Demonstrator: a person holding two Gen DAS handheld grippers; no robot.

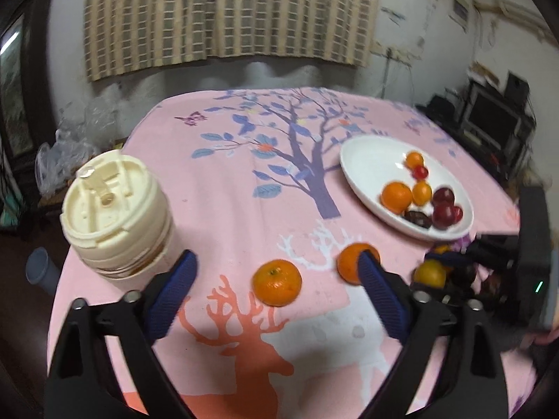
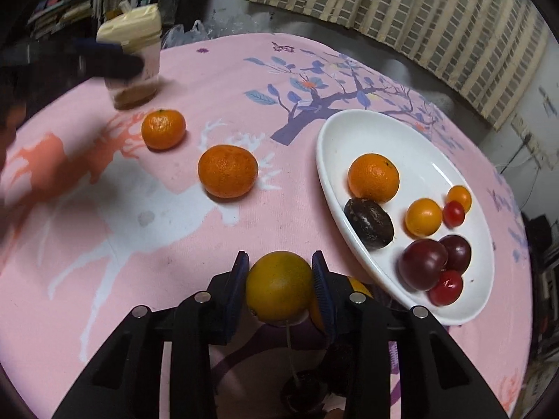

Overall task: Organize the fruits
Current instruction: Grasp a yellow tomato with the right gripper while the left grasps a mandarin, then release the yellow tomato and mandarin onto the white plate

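Note:
My right gripper (image 2: 280, 284) is shut on a yellow-orange fruit (image 2: 279, 286), held just off the near rim of the white plate (image 2: 335, 132). The plate holds a mandarin (image 2: 373, 177), a dark fruit (image 2: 369, 222), small oranges, plums and cherry tomatoes. Two mandarins lie loose on the pink cloth (image 2: 227, 170) (image 2: 163, 129). My left gripper (image 1: 277, 262) is open above the cloth; one mandarin (image 1: 277, 282) lies between its fingers and the other (image 1: 349, 262) sits partly behind the right fingertip (image 1: 370, 265). The right gripper (image 1: 454, 262) with its fruit (image 1: 430, 273) shows at the right.
A cream-lidded jar (image 1: 115, 216) stands at the table's left, close to my left finger; it also shows in the right wrist view (image 2: 134, 59). More dark fruit (image 2: 304, 389) lies under my right gripper. Plastic bags (image 1: 63, 150) and a TV stand (image 1: 489, 118) lie beyond the table.

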